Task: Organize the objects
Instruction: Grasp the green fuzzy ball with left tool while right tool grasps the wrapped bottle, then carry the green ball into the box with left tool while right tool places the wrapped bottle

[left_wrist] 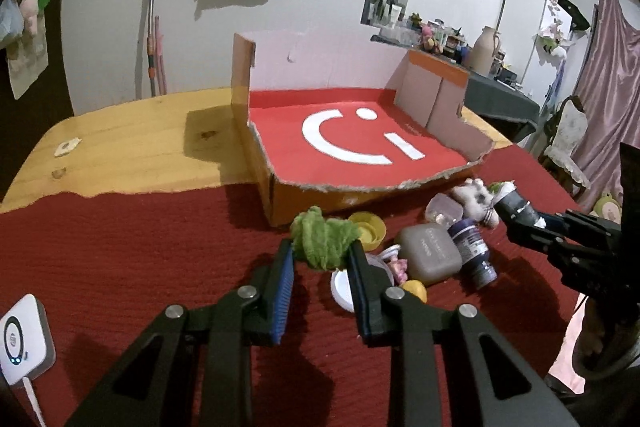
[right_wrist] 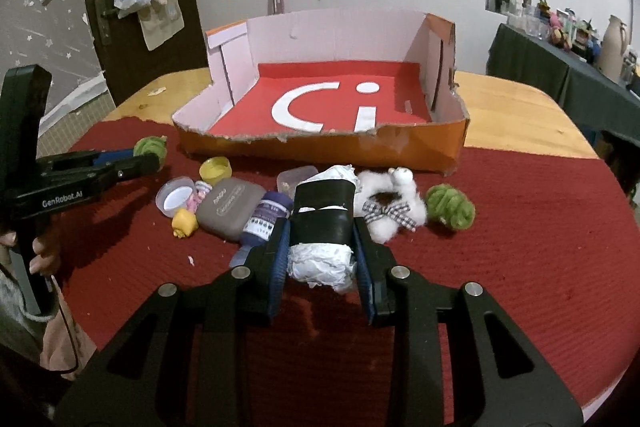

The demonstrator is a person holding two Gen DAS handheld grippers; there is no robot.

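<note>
Clutter [right_wrist: 236,211] lies in a heap on the red cloth [right_wrist: 520,267] just in front of the box [right_wrist: 320,147], which sits toward the table's [right_wrist: 520,107] far edge. I have my left tongs [left_wrist: 322,247] clamped on a green wool ball [left_wrist: 322,241], clear of the cloth near the box's front wall. My right tongs [right_wrist: 322,239] are gripping a black-wrapped bundle [right_wrist: 324,223] with white crumpled ends. Left in the heap I see a yellow cap [right_wrist: 216,169], a white lid [right_wrist: 176,197], a grey case [right_wrist: 228,213], a purple bottle [right_wrist: 264,223], a fluffy white toy [right_wrist: 394,211] with a checked bow, and a second green ball [right_wrist: 450,207] toward the table's right edge. The box's red floor with the white logo [right_wrist: 320,107] holds nothing.
</note>
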